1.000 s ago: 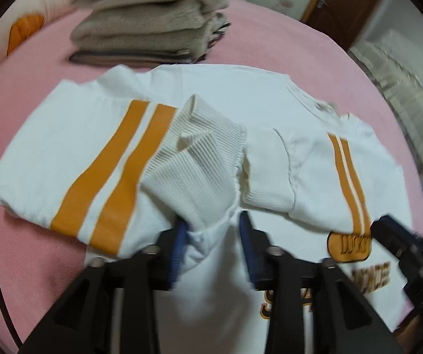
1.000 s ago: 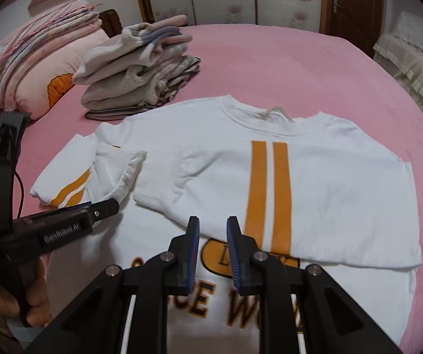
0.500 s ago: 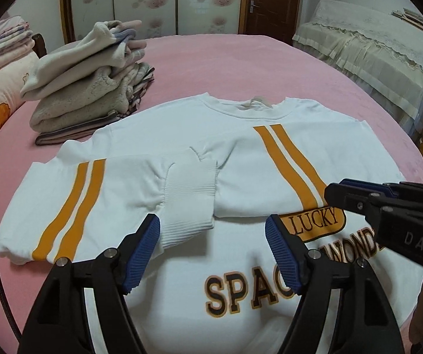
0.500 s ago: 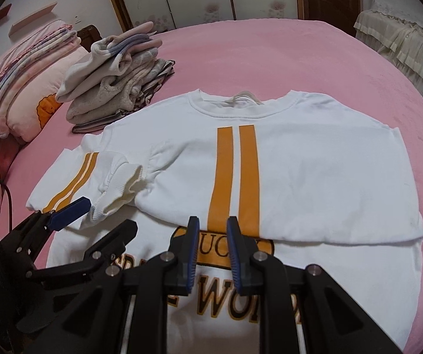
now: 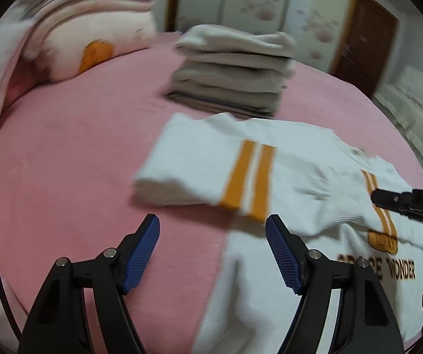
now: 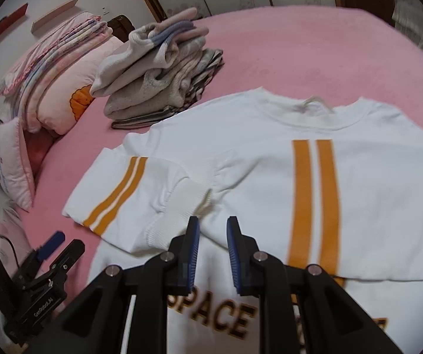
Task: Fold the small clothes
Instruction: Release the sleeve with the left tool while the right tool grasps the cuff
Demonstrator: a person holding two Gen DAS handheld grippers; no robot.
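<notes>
A white sweatshirt with orange stripes and "SPACE WONDER" lettering lies flat on the pink bed, both sleeves folded across its chest. It also shows in the left wrist view. My left gripper is open and empty, low over the bedspread beside the shirt's left edge; it also shows at the lower left of the right wrist view. My right gripper hovers over the shirt's lower chest near the two cuffs, jaws narrowly apart with nothing between them. Its tip shows in the left wrist view.
A stack of folded grey and beige clothes sits behind the shirt, also in the left wrist view. Pink pillows and folded quilts lie at the far left. The pink bedspread spreads to the left.
My left gripper let go of the left cuff, opened wide and swung left off the shirt. The left sleeve now lies folded across the chest. The right gripper stayed over the lower chest.
</notes>
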